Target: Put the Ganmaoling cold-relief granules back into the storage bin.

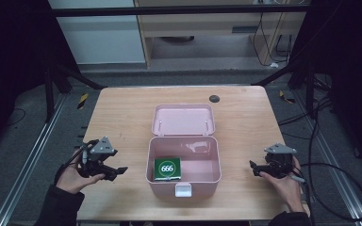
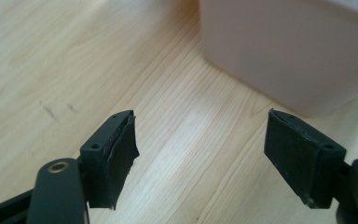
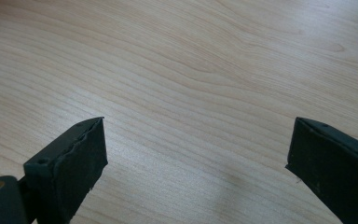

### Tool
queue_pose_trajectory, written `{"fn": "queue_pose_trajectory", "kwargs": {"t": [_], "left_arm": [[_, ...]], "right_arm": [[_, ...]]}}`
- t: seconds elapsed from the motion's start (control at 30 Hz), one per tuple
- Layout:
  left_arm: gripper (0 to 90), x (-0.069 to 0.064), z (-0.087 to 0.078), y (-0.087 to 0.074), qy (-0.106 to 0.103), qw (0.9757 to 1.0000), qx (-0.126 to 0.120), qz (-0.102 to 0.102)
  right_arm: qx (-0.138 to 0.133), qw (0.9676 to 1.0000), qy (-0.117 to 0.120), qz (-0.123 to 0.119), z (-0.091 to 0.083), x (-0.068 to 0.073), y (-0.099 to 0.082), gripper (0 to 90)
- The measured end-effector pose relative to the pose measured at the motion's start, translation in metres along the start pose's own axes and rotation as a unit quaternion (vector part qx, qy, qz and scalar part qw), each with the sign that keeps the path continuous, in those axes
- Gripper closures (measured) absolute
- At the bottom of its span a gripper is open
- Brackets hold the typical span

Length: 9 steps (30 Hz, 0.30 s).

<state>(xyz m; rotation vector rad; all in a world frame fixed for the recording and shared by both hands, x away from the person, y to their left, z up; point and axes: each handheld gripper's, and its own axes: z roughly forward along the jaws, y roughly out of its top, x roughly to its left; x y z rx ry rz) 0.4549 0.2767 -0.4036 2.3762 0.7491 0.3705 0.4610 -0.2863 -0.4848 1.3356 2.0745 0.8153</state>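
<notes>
The fingers of the left gripper stood apart over bare table, grasping nothing, just beside the left wall of the pink box; in its own view the box's wall rose close ahead of the parted jaws. The right gripper was likewise released, its fingers spread wide above plain wood, a little way off the box's right side. The box sat at mid-table with its lid thrown back, hinged at the far edge and lying away from the person, the white latch facing the near edge. Inside, a green pack marked "666" lay flat in the left half, against the near wall, its print upright to the person; it looked close to square, so its long axis could not be told. By the look of it, the pack was already stowed and what remained was to swing the lid down and fasten the latch.
</notes>
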Motion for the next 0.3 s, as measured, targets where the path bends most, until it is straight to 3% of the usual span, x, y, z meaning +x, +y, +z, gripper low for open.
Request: {"fn": "queue_pose_trajectory", "kwargs": {"t": [0.13,0.2,0.3], "left_arm": [[23.9,0.003,0.011,-0.014,0.005,0.9997,-0.010,-0.024],[23.7,0.005,0.016,-0.019,0.017,0.9994,0.003,-0.030],[22.9,0.006,0.019,-0.024,0.024,0.9986,-0.003,-0.047]], "right_arm": [[0.000,1.0000,-0.003,0.001,0.000,0.001,-0.001,4.4],[-0.001,1.0000,-0.004,0.002,0.000,0.001,-0.002,4.5],[-0.004,1.0000,-0.006,0.005,-0.002,0.001,-0.002,4.5]]}}
